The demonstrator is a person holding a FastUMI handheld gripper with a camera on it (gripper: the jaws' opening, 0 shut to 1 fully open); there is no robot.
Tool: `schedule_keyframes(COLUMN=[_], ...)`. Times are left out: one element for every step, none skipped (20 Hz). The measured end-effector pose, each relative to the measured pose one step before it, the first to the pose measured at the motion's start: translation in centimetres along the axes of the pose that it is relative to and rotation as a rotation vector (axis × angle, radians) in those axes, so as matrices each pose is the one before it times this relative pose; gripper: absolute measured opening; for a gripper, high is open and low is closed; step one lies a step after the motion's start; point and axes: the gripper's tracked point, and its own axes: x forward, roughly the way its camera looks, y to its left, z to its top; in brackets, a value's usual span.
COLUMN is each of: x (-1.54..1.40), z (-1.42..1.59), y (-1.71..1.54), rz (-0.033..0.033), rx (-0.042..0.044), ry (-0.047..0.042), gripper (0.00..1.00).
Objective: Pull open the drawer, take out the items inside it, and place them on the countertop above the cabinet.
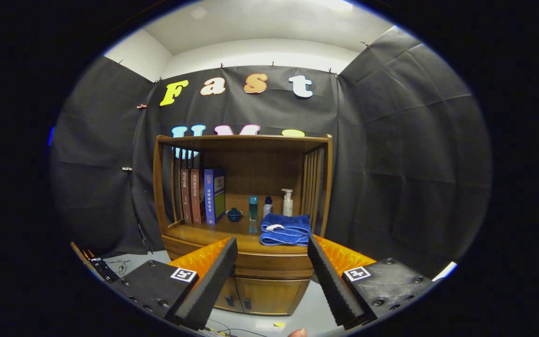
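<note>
Drawer [273,262]: closed, in wooden cabinet [244,224] directly under countertop [222,231]. On countertop: folded blue towel [285,230], three bottles [269,205], small blue bowl [234,214], upright books [201,195]. Gripper [272,252]: fingers spread apart, holding nothing, short of drawer.

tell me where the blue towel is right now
In the gripper view the folded blue towel lies on the cabinet's countertop, toward its right side, just in front of the white pump bottle, beyond the open gripper.
</note>
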Motion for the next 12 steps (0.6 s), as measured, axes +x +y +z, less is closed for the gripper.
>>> schedule_keyframes(x=[0.908,0.941,1.091,1.235,1.247,1.204,1.079,0.913,1.271,1.115,1.240,1.070], z=[-0.460,-0.566,-0.645,-0.924,-1.092,-1.307,-1.449,-1.460,-1.549,-1.390,-1.552,-1.672], y=[1.162,1.230,1.335,0.903,0.599,0.626,0.773,0.831,0.458,0.130,0.149,0.171], rz=[0.00932,0.01693,0.01678,0.00840,-0.00127,-0.00292,0.00824,0.01121,-0.00231,-0.00499,-0.01221,-0.00803], rx=[0.00952,0.01112,0.00835,0.00171,0.00040,0.00586,0.00850,0.00932,-0.00123,-0.01250,-0.01512,-0.01328], ry=[-0.00568,-0.00824,-0.00615,-0.00528,-0.00380,0.00418,0.00865,0.00599,0.00535,0.00559,0.00996,0.01407], gripper=[0.98,0.98,0.98,0.98,0.98,0.98,0.98,0.98,0.98,0.98,0.98,0.99])
